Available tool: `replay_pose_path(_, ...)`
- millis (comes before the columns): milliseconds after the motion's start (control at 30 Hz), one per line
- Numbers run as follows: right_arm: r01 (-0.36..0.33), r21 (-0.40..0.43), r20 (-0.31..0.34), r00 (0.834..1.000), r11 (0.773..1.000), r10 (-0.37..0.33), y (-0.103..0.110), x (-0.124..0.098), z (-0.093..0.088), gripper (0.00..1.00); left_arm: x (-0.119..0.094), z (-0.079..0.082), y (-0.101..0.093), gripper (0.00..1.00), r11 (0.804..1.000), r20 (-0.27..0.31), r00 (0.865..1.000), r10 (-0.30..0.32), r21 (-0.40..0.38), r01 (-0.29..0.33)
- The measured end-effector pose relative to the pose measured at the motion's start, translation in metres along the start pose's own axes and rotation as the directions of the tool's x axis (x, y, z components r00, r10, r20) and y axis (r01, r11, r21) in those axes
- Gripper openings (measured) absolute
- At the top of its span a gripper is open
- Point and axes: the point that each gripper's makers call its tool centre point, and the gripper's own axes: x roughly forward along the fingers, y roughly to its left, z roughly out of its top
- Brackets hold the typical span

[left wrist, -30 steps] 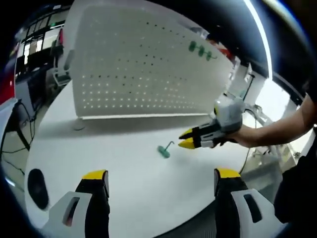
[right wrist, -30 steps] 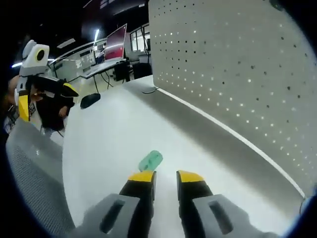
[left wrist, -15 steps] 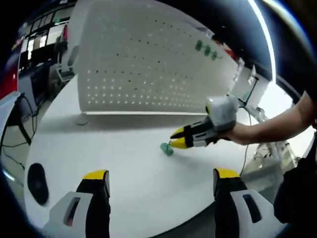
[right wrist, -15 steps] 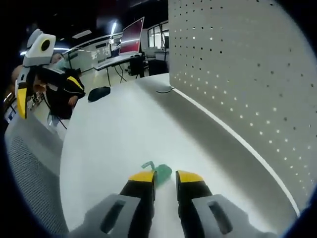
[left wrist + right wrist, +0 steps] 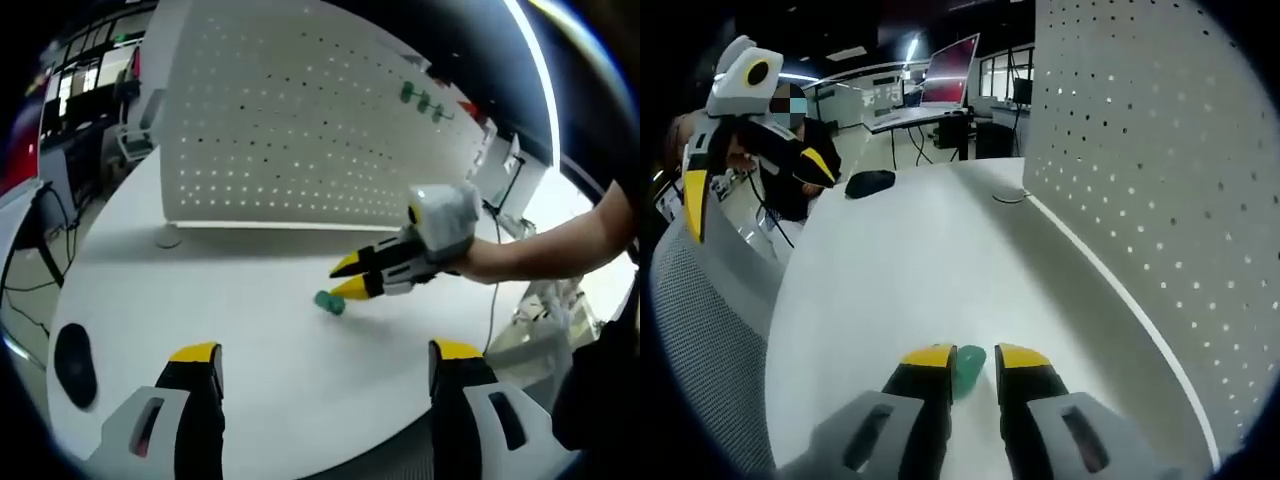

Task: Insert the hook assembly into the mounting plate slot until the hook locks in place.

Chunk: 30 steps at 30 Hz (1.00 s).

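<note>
Left gripper (image 5: 325, 352) jaws spread wide, nothing between them, low over the near edge of the table (image 5: 250, 330). Right gripper (image 5: 342, 278) comes in from the right, tips at the green hook (image 5: 328, 303) lying mid-table, in front of the pegboard (image 5: 300, 130); more green hooks (image 5: 421, 101) near its top right corner. Right gripper view: right gripper (image 5: 973, 357) jaws narrow, hook (image 5: 968, 362) between the tips; can't tell if it's clamped. Left gripper (image 5: 750, 175) at upper left, jaws apart. Pegboard (image 5: 1160, 180) on the right
</note>
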Motion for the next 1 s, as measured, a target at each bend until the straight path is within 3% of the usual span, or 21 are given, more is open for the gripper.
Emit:
replay_pose_path(467, -0.029, -0.056, -0.028, 0.999, 0.998, 0.028, 0.011, 0.0, -0.008, 0.13, 0.002, 0.001, -0.003, 0.85, 1.0, -0.002, 1.0, -0.008, -0.004, 0.008)
replay_pose_path(667, -0.052, -0.093, -0.02, 0.999, 0.994, 0.051, 0.019, 0.007, 0.0, 0.13, 0.001, -0.002, -0.002, 0.84, 1.0, -0.01, 1.0, -0.002, -0.005, 0.001)
replay_pose_path(1000, -0.089, -0.085, -0.004, 0.996, 0.992, 0.089, 0.023, 0.023, 0.014, 0.11, 0.002, -0.002, -0.004, 0.84, 1.0, -0.014, 1.0, -0.006, -0.001, 0.006)
